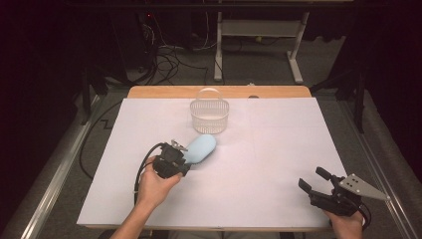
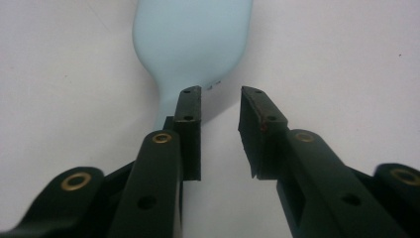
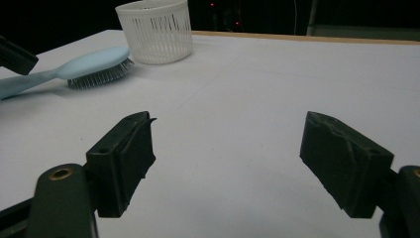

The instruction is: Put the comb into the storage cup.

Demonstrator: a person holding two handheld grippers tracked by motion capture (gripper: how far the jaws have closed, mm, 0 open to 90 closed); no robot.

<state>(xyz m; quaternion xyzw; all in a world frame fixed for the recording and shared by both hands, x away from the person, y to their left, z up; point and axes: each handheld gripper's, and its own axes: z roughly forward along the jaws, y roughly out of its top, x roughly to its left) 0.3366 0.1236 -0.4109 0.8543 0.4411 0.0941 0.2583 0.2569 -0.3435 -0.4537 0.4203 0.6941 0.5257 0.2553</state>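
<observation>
The brush (image 1: 201, 148) is lying bristles-down on the white table, pale blue, with an oval head and a slim handle. Its head is pointing toward the basket, stopping just short of it, while its handle is angling back toward me.

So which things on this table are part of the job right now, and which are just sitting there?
In the job:
- light blue hairbrush, bristles down on the table
- left gripper, jaws apart at the brush's handle, not pressing it

Just sitting there:
- white basket, behind the brush
- right gripper, open over bare table
</observation>
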